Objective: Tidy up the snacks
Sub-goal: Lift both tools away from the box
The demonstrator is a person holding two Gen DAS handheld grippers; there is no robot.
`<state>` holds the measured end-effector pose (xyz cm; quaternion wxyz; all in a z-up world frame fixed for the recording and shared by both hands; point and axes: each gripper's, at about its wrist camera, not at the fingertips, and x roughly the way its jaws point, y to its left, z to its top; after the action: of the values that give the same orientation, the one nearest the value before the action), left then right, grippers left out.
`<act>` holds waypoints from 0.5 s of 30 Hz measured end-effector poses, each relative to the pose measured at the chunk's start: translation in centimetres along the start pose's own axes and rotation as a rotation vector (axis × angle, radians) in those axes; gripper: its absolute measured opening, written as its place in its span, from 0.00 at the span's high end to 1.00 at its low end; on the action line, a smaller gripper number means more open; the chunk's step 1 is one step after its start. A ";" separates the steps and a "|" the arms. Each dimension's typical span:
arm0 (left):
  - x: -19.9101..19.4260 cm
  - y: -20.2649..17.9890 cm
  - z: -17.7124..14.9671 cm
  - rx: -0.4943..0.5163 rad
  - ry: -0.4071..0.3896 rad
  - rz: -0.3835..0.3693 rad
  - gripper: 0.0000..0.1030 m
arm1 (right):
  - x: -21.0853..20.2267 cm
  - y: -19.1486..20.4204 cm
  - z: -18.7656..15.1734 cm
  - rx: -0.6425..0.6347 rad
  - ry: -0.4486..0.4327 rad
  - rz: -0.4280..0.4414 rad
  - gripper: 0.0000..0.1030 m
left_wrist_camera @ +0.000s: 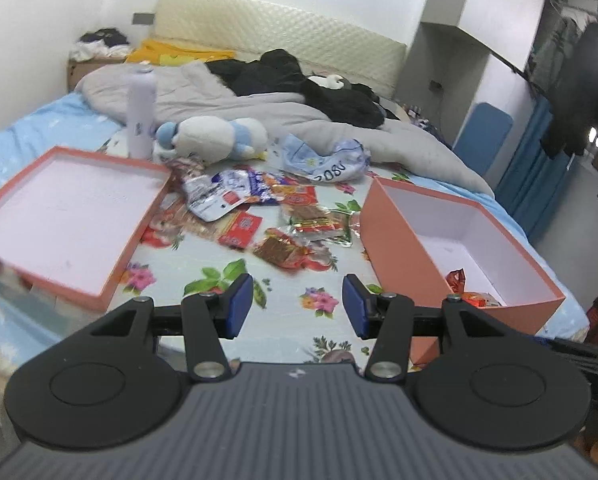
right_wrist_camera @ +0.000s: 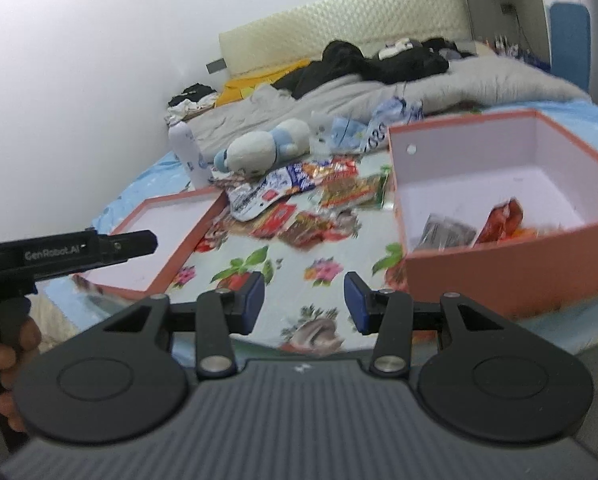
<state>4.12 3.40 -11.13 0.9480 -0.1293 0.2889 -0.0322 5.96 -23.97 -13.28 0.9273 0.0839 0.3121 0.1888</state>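
Several snack packets [left_wrist_camera: 259,216] [right_wrist_camera: 311,204] lie in a loose heap on the flowered bedsheet between two orange boxes. The deep orange box [left_wrist_camera: 403,248] [right_wrist_camera: 511,276] on the right holds a red packet [right_wrist_camera: 499,220] and a grey packet [right_wrist_camera: 443,232]. On the left lies the shallow orange lid [left_wrist_camera: 59,208] [right_wrist_camera: 159,240], with nothing in it. My left gripper [left_wrist_camera: 297,306] hangs open over the sheet in front of the heap, nothing between its blue pads. Open too, my right gripper [right_wrist_camera: 305,304] hovers near the deep box's front left corner. The left gripper's body [right_wrist_camera: 79,250] shows at the far left in the right wrist view.
A white and blue plush toy [left_wrist_camera: 215,136] [right_wrist_camera: 267,148], a white bottle [left_wrist_camera: 141,112] [right_wrist_camera: 189,148] and a crumpled blue bag [left_wrist_camera: 327,160] lie behind the heap. A grey duvet [left_wrist_camera: 259,108] with black clothes covers the bed's far part. A hand [right_wrist_camera: 7,356] grips the left handle.
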 end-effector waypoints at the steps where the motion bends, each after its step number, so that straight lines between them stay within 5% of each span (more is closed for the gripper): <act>1: -0.2 0.5 -0.2 -0.012 0.003 -0.006 0.46 | 0.1 0.4 -0.1 -0.017 0.005 -0.004 0.55; 15: 3.2 5.3 -1.0 -0.150 0.049 0.026 0.46 | 5.3 2.1 1.2 -0.079 0.062 0.070 0.55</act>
<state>6.13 7.88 -15.02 0.9286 -0.1952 0.3155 -0.0014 9.99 -19.91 -14.67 0.9127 0.0522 0.3297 0.2357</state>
